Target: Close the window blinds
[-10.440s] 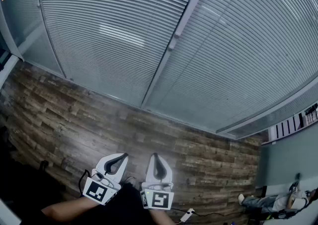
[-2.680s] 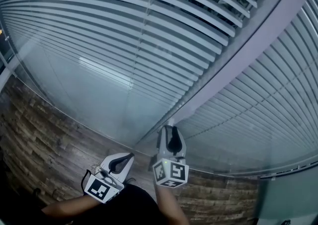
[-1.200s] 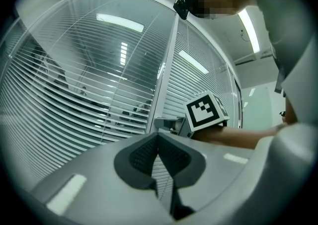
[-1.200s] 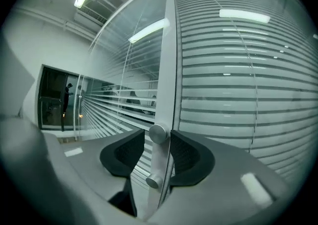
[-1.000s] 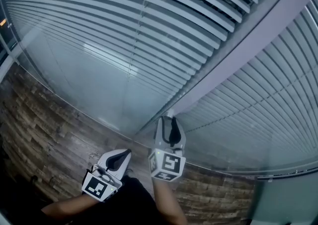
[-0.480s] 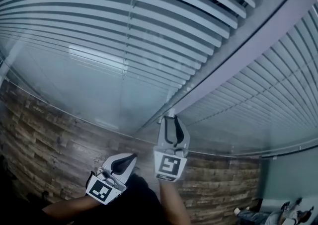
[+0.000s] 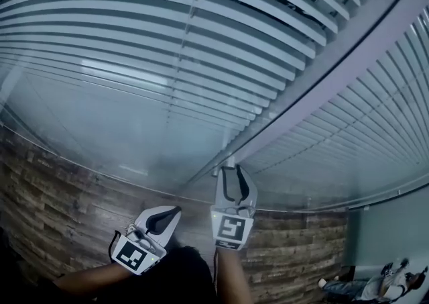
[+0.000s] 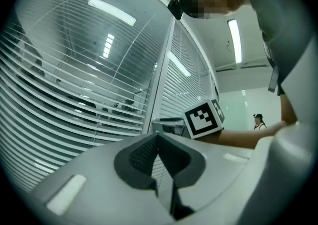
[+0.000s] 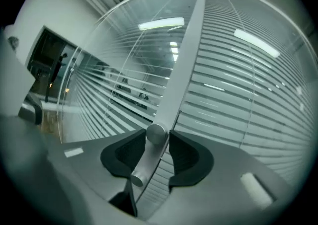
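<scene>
Slatted window blinds [image 7: 201,47] fill the upper frame; at lower centre the right tongs [image 7: 231,171], just eased slightly wider, clasp a metal knob [image 9: 155,133]; left tongs [image 7: 175,210] sit closed.

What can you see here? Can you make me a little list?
Blinds: slats tilted, gaps between them
Right gripper: clamped on the metal knob on the window post; jaws just opened slightly
Left gripper: shut, empty, held lower
Floor: wood planks
</scene>
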Motion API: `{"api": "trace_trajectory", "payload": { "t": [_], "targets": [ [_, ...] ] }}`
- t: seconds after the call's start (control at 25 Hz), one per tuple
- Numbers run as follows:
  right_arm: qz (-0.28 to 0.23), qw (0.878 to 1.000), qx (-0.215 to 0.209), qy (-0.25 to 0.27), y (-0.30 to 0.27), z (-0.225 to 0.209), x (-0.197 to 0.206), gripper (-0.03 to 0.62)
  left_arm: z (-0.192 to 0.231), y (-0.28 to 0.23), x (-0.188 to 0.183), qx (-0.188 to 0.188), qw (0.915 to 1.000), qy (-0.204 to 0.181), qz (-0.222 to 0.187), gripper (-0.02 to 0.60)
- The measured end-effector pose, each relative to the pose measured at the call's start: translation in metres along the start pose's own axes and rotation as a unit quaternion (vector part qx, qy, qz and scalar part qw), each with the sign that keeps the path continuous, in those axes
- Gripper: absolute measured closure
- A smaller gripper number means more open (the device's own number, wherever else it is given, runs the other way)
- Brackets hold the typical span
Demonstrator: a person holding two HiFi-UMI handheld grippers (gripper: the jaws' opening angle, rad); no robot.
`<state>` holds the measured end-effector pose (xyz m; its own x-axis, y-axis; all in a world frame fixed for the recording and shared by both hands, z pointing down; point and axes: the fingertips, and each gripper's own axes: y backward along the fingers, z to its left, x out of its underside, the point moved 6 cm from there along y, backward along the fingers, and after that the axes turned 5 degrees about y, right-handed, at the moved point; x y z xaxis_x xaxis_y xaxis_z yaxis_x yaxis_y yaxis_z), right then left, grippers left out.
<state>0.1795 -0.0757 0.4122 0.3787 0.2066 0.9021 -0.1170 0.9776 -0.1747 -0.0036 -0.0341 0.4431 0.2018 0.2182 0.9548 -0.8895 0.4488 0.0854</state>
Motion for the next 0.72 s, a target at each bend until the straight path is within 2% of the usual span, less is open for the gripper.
{"api": "trace_trajectory", "payload": {
  "t": [0.04, 0.12, 0.36, 0.48, 0.6, 0.72],
  "targets": [
    [-0.005, 0.999, 0.002, -0.035, 0.0, -0.003, 0.001, 0.423, 0.003, -0.001, -0.002, -0.003, 1.0, 0.001, -0.005, 0.583],
    [-0.02, 0.995, 0.011, -0.093, 0.002, -0.006, -0.001, 0.414, 0.009, 0.001, -0.004, -0.01, 0.9999, -0.005, -0.005, 0.583],
    [-0.041, 0.985, 0.028, -0.167, 0.013, 0.004, -0.006, 0.461, 0.014, 0.013, -0.013, -0.02, 0.9993, -0.031, 0.002, 0.583],
    [-0.04, 0.986, 0.025, -0.163, 0.009, 0.006, -0.006, 0.462, 0.015, 0.007, -0.011, -0.016, 0.9994, -0.03, 0.003, 0.583],
    [-0.039, 0.99, 0.018, -0.133, 0.017, 0.013, -0.009, 0.464, 0.009, 0.012, -0.009, 0.0, 0.9991, -0.039, -0.014, 0.583],
    [-0.023, 0.998, 0.017, -0.058, 0.021, 0.015, -0.007, 0.464, 0.005, 0.014, -0.004, 0.004, 0.9993, -0.035, -0.015, 0.583]
  ]
}}
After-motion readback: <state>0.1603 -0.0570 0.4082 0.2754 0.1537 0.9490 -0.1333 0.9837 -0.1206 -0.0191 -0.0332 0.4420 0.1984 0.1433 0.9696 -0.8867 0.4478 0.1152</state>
